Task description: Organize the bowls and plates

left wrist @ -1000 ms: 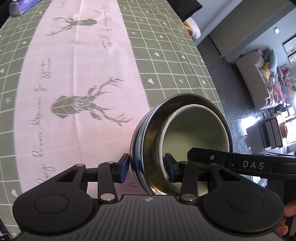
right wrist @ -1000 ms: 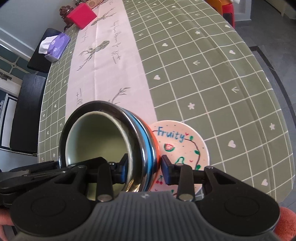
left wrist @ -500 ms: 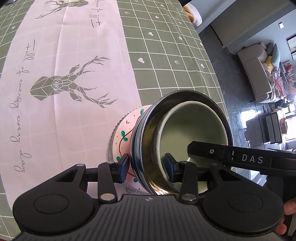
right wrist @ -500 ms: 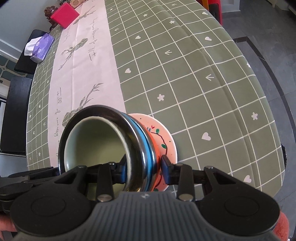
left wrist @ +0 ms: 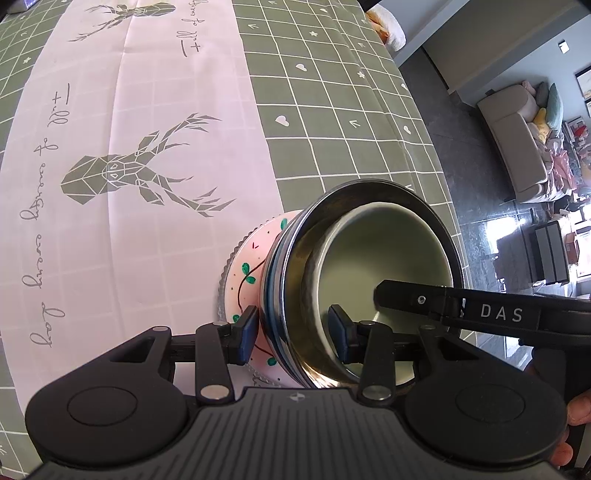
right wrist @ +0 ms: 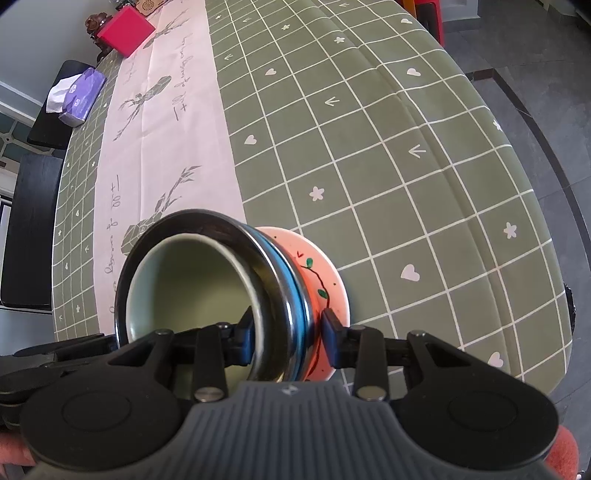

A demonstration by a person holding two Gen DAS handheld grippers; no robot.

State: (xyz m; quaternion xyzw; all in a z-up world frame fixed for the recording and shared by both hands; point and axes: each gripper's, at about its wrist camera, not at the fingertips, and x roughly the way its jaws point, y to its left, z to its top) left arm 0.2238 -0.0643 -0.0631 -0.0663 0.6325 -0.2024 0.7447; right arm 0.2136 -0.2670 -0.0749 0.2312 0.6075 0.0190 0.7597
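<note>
Two hand-held grippers carry a nested stack of bowls above a decorated plate near the edge of a dining table. On the left, the left gripper (left wrist: pixel 291 334) pinches the stack's rim, one pad outside the steel bowl (left wrist: pixel 291 295) and one inside the pale green bowl (left wrist: pixel 384 254) nested in it. On the opposite rim, the right gripper (right wrist: pixel 288 334) clamps the same two walls, one pad inside the green bowl, the other outside. The plate (left wrist: pixel 251 258), pink with painted vines, lies on the tablecloth (left wrist: pixel 332 110) directly under the stack; whether the bowls touch it cannot be told. Far up the table sit a tissue pack (right wrist: pixel 79 94) and a red box (right wrist: pixel 125 31).
</note>
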